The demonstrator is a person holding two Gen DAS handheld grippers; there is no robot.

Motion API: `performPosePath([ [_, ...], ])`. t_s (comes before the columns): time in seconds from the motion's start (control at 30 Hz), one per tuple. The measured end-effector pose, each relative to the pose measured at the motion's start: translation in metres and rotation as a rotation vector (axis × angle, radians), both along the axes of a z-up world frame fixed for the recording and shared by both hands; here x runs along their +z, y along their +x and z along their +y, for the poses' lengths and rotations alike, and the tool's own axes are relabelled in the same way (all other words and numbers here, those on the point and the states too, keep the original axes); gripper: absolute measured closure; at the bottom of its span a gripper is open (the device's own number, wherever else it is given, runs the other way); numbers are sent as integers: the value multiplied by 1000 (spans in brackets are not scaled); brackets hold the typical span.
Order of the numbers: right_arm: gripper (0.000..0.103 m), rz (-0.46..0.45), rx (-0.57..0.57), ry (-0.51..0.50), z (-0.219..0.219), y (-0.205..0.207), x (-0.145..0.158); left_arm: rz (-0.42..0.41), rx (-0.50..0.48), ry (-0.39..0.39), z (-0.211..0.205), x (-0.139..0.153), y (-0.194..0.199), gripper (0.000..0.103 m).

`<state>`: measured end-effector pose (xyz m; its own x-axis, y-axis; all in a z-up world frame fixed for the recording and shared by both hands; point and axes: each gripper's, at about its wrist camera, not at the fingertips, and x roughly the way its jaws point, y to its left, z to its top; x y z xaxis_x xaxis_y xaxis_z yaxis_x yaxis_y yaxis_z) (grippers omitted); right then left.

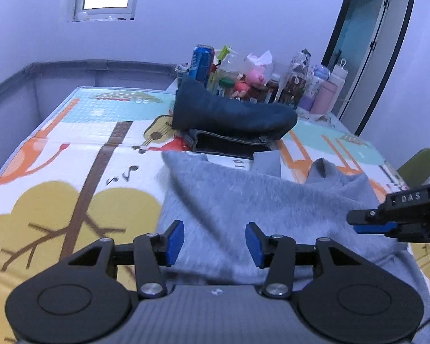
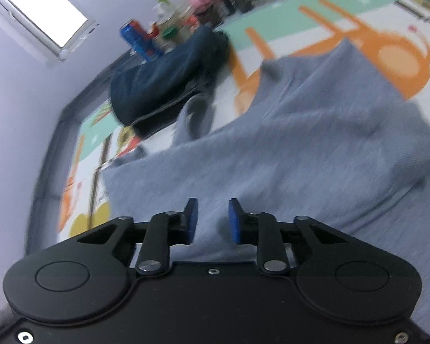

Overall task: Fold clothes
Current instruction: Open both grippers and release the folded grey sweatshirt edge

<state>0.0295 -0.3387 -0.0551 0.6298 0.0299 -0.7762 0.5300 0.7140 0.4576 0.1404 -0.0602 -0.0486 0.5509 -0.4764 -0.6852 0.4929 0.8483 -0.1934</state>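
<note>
Grey sweater (image 1: 243, 200) spread rumpled on colourful play mat (image 1: 71, 143), just in front of folded dark jeans (image 1: 229, 114); left claw (image 1: 215, 243) parted wide, empty; right claw (image 2: 213, 220) narrow, gripping nothing.

1. The carrying surface is a colourful play mat (image 1: 71, 149) printed with trees, music notes and orange shapes; a grey padded rail borders it.
2. A grey sweater (image 1: 243, 200) lies spread on the near part of the mat.
3. Beyond it rests a pile of dark blue clothes (image 1: 232, 111), its lower layer flat on the mat.
4. At the far edge stands a cluster of items (image 1: 258, 80): a blue can, a pink toy, bottles; the rest is too blurred to name, possibly jars.
</note>
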Motion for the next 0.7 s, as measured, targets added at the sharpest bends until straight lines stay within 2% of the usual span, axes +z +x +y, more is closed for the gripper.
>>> performPosePath([
  [0.17, 87, 51, -31, -62, -20, 11, -14, 80, -14, -17, -25, -18, 16, 54],
  [0.23, 87, 76, -49, -74, -30, 14, -23, 101, -6, 14, -29, -29, 20, 54],
  [0.33, 87, 118, -89, -102, -47, 13, -35, 140, 20, 49, -27, -45, 24, 59],
  [0.43, 88, 178, -129, -135, -70, 9, -51, 143, 35, 65, -20, -53, 25, 68],
  [0.5, 100, 208, -143, -151, -85, 4, -60, 147, 51, 68, -16, -54, 26, 75],
  [0.57, 103, 211, -153, -167, -98, -2, -63, 156, 70, 70, -13, -55, 28, 82],
  [0.63, 103, 224, -171, -193, -109, -8, -65, 166, 89, 60, -9, -56, 31, 85],
  [0.7, 103, 218, -164, -172, -116, -12, -65, 168, 97, 56, -8, -57, 31, 85],
])
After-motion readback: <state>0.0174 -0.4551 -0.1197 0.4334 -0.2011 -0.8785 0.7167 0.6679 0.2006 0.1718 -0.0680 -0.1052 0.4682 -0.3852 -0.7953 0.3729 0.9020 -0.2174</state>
